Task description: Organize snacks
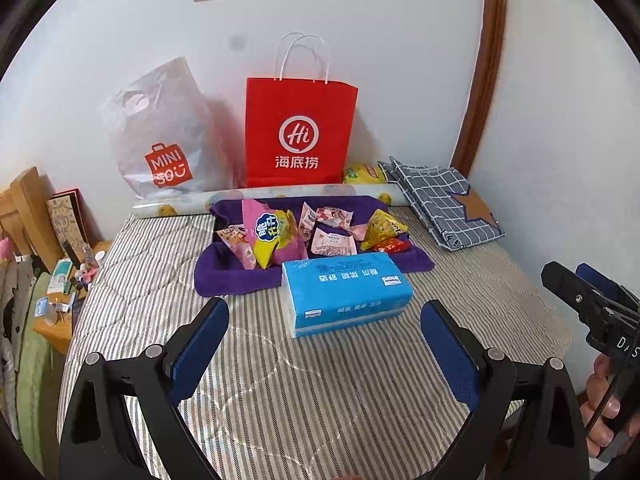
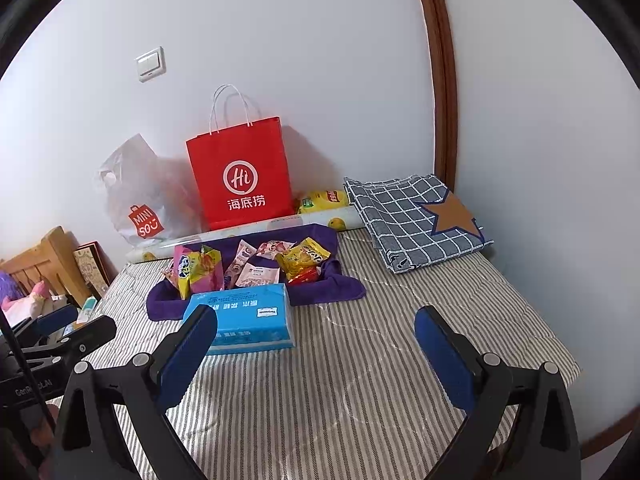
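Several snack packets (image 1: pixel 320 232) (image 2: pixel 256 264) lie piled on a purple towel (image 1: pixel 236 276) (image 2: pixel 340 288) on a striped bed. A blue tissue pack (image 1: pixel 344 296) (image 2: pixel 248 320) lies just in front of the towel. My left gripper (image 1: pixel 324 340) is open and empty, hovering above the bed just short of the tissue pack. My right gripper (image 2: pixel 316 344) is open and empty, to the right of the tissue pack. The right gripper also shows at the right edge of the left wrist view (image 1: pixel 592 296).
A red paper bag (image 1: pixel 300 132) (image 2: pixel 240 172) and a white Miniso bag (image 1: pixel 168 136) (image 2: pixel 140 196) stand against the wall behind a paper roll (image 1: pixel 264 196). A folded checked cloth (image 1: pixel 444 204) (image 2: pixel 416 220) lies at back right. A cluttered wooden nightstand (image 1: pixel 60 292) stands left of the bed.
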{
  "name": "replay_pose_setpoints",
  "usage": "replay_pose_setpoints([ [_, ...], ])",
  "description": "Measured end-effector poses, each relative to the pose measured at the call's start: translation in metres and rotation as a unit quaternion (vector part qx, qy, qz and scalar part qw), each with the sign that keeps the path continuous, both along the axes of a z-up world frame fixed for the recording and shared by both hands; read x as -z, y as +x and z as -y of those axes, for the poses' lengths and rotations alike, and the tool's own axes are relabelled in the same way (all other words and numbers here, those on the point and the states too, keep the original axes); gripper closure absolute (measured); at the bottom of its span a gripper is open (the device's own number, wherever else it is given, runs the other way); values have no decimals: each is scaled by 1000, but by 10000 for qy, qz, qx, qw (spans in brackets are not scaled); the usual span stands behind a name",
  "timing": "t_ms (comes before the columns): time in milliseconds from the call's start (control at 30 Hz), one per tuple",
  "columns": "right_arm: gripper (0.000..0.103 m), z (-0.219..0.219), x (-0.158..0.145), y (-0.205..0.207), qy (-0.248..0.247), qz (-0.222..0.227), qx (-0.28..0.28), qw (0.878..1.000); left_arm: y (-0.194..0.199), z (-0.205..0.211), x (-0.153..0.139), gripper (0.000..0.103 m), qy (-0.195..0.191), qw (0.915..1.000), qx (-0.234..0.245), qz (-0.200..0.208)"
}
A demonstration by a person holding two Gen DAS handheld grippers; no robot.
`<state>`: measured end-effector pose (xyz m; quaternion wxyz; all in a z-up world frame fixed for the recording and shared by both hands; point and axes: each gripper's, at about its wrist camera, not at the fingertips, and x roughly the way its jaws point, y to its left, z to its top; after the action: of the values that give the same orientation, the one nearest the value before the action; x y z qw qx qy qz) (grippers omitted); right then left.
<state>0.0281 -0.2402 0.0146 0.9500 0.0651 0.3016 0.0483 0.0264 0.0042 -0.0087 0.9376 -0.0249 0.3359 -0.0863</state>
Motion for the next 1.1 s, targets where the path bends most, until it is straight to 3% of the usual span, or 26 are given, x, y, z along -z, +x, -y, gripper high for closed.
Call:
replay_pose_setpoints([
  [1100, 3, -2, -2, -6, 29, 33, -32, 10000, -4, 4, -5, 7, 32, 10000, 24, 50],
])
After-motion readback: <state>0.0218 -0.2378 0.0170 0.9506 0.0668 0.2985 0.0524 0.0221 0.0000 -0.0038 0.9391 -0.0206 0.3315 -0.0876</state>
